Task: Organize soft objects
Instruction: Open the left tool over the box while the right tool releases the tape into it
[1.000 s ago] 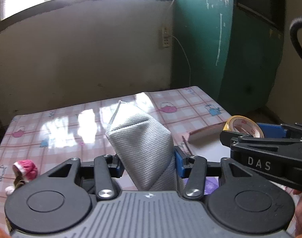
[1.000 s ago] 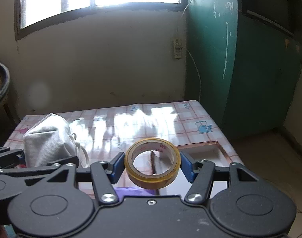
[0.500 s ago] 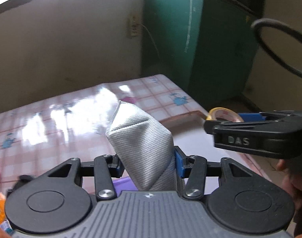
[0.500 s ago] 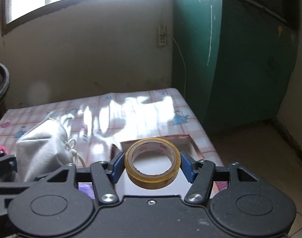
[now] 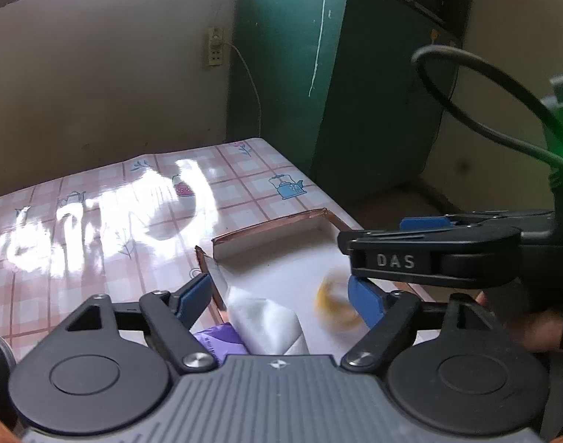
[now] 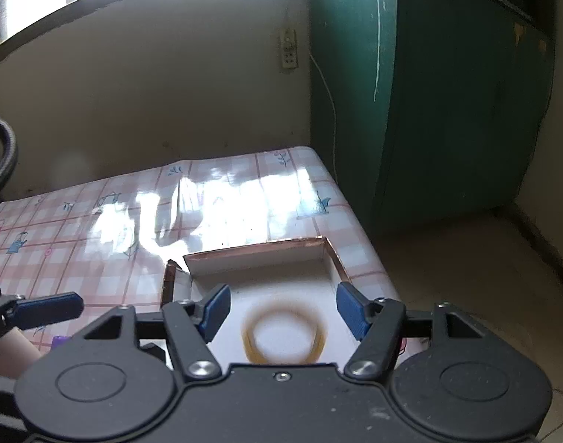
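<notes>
A: Status vs half a second ago?

B: Both released. Left gripper (image 5: 281, 297) had the grey mask (image 5: 268, 326) pinched upright between its blue pads; now the fingers are spread wide and touch nothing. The mask lies in the open cardboard box (image 5: 270, 227), at its near left corner, just beside the left wall.

A: Right side?

B: Same. Right gripper (image 6: 283, 310) was clamped on the yellow tape roll (image 6: 283, 337); now its fingers stand apart and the roll sits below them over the white box floor, motion-blurred. Can't tell whether it's resting or mid-fall.

A: Seen from the left camera too?

B: Yes, a yellow smear (image 5: 335, 304) right of the mask, blurred there as well. The right gripper's body crosses that view at the right, above the box.

A: Anything else in the box?

B: A purple packet (image 5: 220, 341) touching the mask's left edge, mostly hidden by the gripper body. The box sits on the checked tablecloth (image 6: 78, 229) at the table's right edge.
</notes>
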Motion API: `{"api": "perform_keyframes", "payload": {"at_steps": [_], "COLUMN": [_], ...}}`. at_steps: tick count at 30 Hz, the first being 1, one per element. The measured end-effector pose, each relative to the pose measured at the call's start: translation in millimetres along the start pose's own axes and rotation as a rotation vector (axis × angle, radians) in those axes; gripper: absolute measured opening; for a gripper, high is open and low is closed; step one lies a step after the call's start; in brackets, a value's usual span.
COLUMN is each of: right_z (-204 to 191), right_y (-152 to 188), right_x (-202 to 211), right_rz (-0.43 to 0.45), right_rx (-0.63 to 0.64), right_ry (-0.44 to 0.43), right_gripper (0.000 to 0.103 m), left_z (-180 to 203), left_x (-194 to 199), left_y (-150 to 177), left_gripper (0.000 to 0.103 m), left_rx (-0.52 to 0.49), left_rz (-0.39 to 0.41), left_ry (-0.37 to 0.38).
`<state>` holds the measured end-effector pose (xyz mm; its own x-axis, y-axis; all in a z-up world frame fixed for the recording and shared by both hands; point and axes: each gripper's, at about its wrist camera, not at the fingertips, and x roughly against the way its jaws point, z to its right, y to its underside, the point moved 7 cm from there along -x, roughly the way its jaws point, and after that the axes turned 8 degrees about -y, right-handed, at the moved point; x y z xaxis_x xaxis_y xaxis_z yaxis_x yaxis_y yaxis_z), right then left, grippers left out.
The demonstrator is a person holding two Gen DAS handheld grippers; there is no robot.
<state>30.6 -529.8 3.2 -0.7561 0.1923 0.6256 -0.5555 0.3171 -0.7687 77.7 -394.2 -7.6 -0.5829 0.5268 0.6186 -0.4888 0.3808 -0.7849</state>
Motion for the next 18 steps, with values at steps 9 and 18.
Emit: {"api": "perform_keyframes", "payload": {"at_steps": [9, 18], "right_z": [-17.4, -66.8], "right_y": [-1.4, 11.2], "right_x": [45.3, 73.2], "right_rz": [0.056, 0.059], "right_rx": [0.001, 0.043], "right_ry": [0.017, -0.010], "right_gripper": [0.081, 0.085], "left_z": [-28.3, -69.5], "left_x": [43.1, 88.3], "left_y": [-5.2, 10.6], "left_gripper": [0.095, 0.095], "left_rx": [0.005, 0.032], "left_rz": [0.039, 0.031], "left_ry": [-0.156, -0.285]}}
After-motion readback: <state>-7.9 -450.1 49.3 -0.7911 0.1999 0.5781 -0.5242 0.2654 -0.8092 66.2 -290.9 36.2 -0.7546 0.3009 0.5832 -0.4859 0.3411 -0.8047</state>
